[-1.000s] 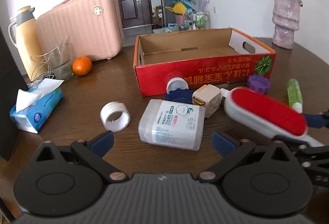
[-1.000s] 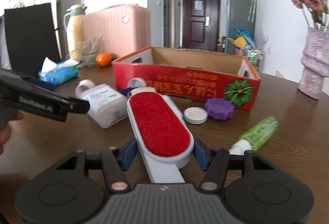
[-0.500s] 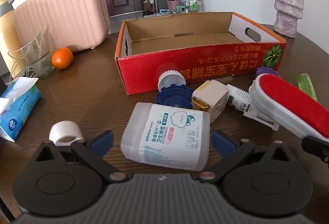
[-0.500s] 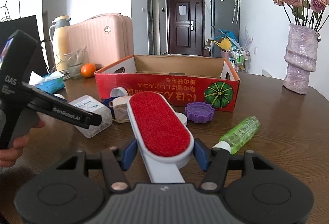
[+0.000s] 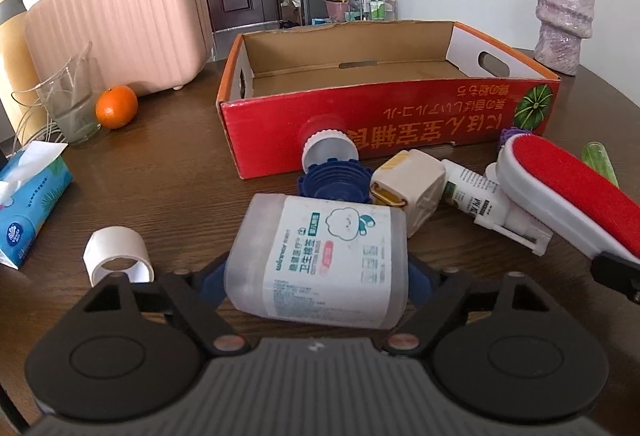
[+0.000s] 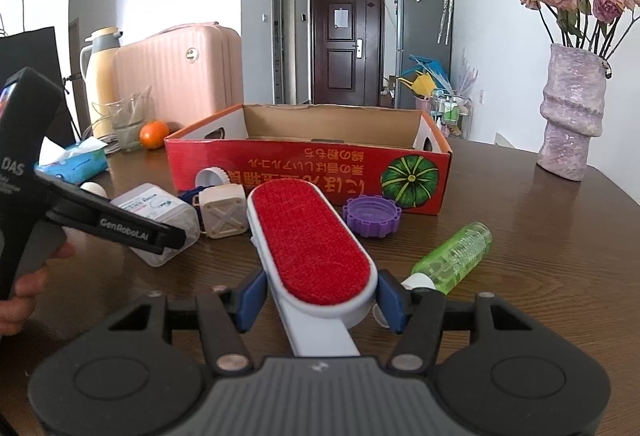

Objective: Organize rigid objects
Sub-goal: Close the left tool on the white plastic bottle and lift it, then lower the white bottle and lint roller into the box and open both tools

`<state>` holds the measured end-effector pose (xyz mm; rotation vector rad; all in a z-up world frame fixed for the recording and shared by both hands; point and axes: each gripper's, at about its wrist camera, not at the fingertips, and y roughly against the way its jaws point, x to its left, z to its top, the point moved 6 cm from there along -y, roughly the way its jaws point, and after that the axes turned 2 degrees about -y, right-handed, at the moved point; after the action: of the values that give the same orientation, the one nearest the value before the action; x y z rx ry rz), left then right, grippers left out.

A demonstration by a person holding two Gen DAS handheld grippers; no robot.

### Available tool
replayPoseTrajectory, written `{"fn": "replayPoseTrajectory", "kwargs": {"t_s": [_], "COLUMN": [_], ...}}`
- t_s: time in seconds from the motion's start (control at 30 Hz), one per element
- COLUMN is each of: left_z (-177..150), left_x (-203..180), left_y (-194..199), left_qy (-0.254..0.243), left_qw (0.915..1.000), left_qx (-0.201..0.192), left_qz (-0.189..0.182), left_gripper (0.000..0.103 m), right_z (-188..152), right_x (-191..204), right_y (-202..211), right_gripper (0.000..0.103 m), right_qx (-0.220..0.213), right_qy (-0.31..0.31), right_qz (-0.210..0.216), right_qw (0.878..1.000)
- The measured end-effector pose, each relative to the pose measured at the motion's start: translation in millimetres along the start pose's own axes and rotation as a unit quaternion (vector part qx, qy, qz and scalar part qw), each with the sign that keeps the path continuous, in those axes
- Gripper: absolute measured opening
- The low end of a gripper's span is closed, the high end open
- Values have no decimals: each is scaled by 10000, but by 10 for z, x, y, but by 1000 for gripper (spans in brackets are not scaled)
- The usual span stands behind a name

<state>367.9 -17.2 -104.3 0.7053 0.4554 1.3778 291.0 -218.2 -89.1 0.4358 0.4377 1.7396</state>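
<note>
While the left gripper [image 5: 316,276] jaws, just closing, flank the frosted plastic swab box [image 5: 320,260] on the wooden counter [image 5: 168,172], right gripper [image 6: 316,300] jaws clamp the red-felted lint brush [image 6: 312,240]; cardboard box [image 5: 384,116] beyond.

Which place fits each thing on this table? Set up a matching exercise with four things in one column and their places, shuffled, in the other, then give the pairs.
Things:
1. lint brush
2. cotton swab box
3. orange
4. purple cap

Places:
A. beside the glass jug
B. between the left tool's fingers
C. by the red box's pumpkin picture
D. clamped in the right tool

Pairs: 1-D, 2-B, 3-A, 4-C
</note>
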Motion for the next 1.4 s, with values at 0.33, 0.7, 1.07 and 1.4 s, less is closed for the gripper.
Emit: {"fn": "replayPoseTrajectory", "kwargs": {"t_s": [0.33, 0.7, 1.07, 1.4], "left_z": [-24, 281, 809, 1166], "left_x": [36, 157, 178, 177], "left_y": [282, 660, 613, 321], "left_qy": [257, 687, 885, 1056], "left_qw": [9992, 9949, 9921, 9910], "left_qx": [-311, -725, -888, -810], "left_qz": [-20, -113, 96, 164], "left_gripper": [83, 83, 83, 83], "right_z": [50, 362, 881, 1224], "right_x": [-54, -43, -60, -99], "right_y": [32, 140, -33, -392], "right_gripper": [59, 59, 59, 59], "right_qx": [-66, -326, -516, -475], "right_qy": [-84, 25, 53, 23], "right_qz": [-112, -250, -345, -390], "right_qw": [9999, 9992, 9981, 9981]}}
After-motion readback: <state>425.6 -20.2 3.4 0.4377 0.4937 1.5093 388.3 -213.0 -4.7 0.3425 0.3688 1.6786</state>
